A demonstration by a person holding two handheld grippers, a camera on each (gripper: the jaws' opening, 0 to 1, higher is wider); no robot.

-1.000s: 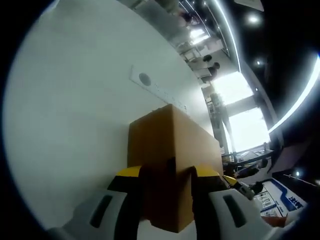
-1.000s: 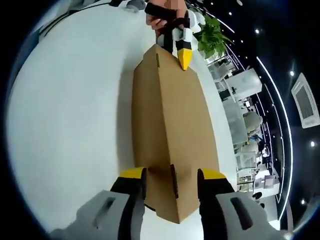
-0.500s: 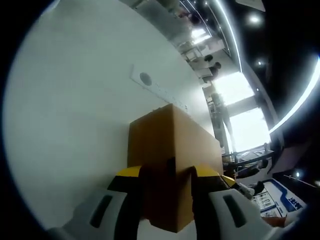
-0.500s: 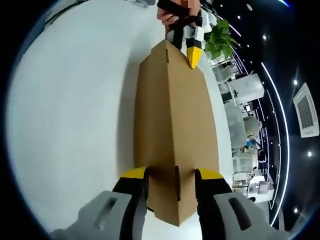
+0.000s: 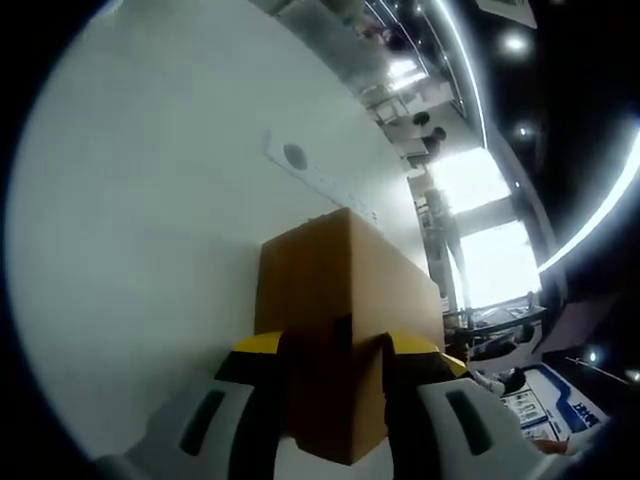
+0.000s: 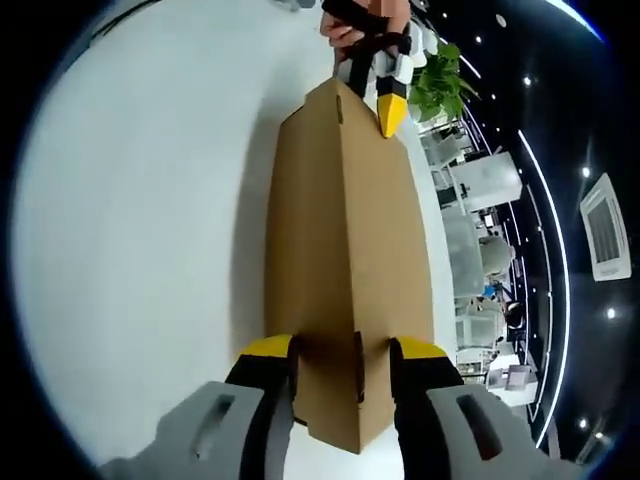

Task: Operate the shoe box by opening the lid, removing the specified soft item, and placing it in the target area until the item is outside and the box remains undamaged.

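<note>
- Seen through the left gripper view, left gripper [image 5: 335,345] clamped narrow on the near corner edge of a closed brown shoe box [image 5: 345,290] resting on a white table [image 5: 150,230], likely to steady that end.
- Through the right gripper view, right gripper [image 6: 340,350] pinching the box's opposite end likewise, lid closed, soft item hidden inside.
</note>
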